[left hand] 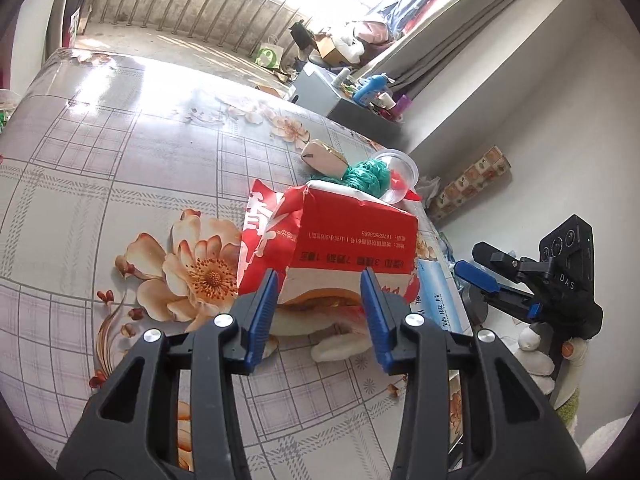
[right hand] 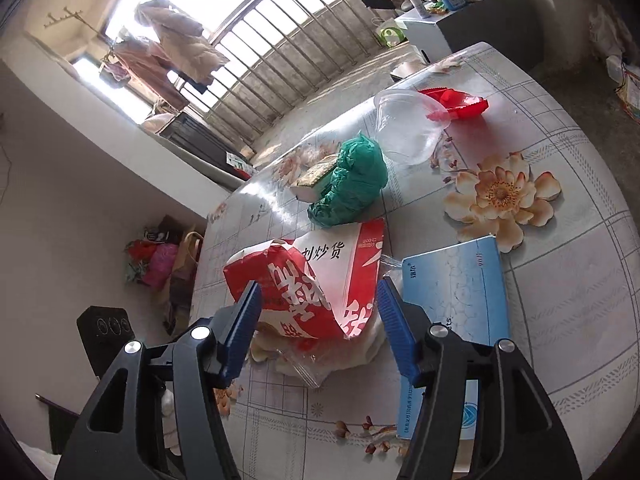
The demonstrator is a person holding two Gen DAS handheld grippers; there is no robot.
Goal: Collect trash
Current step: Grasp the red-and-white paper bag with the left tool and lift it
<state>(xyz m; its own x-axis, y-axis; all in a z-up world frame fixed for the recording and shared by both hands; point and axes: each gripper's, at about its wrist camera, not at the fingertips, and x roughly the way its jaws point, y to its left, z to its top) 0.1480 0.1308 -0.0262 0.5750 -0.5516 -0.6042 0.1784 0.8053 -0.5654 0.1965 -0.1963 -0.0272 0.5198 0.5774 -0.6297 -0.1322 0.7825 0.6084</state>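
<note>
The left tool (left hand: 320,308) hangs partly open over the table (left hand: 120,168), its fingers either side of a red and white paper bag (left hand: 344,240) but not pressing it. The right tool (right hand: 320,320) stands wider, likewise straddling the bag (right hand: 312,280). Beyond lie a green plastic bag (right hand: 352,180), a clear cup (right hand: 408,128) and a blue box (right hand: 456,292)

A lived-in home: a table (right hand: 560,280) under flowered oilcloth, laundry (right hand: 176,40) drying by a barred window (right hand: 280,28), and perhaps toiletries on a cluttered cabinet (left hand: 360,116).
</note>
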